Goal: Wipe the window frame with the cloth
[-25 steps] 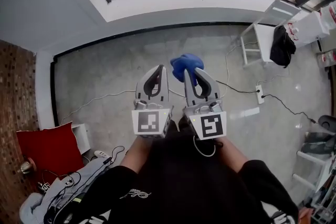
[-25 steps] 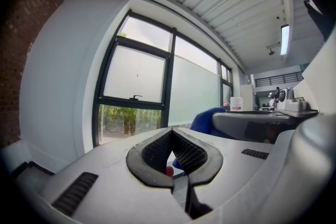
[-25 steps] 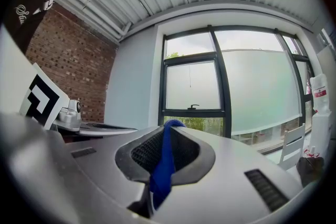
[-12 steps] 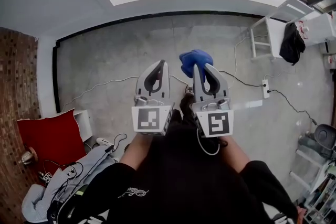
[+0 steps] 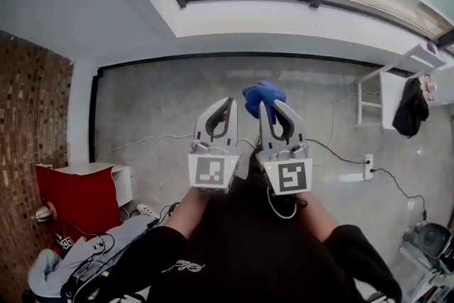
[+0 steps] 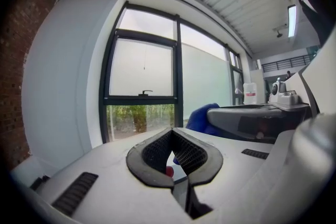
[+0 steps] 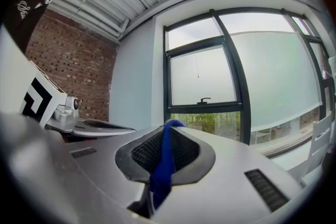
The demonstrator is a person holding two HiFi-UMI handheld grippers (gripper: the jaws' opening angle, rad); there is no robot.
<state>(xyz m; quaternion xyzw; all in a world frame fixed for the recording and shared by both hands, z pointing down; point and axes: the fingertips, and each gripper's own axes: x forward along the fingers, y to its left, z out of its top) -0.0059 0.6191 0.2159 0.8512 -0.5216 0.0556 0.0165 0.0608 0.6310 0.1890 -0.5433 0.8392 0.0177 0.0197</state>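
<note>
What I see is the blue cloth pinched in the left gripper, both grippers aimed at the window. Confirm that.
Not quite: the blue cloth is pinched in the right gripper, as the right gripper view shows. The left gripper has its fingers closed on nothing. Both are aimed at the window.

Grey left claw [image 5: 229, 101], right claw [image 5: 263, 106] (black sleeves [image 5: 152, 255])
</note>
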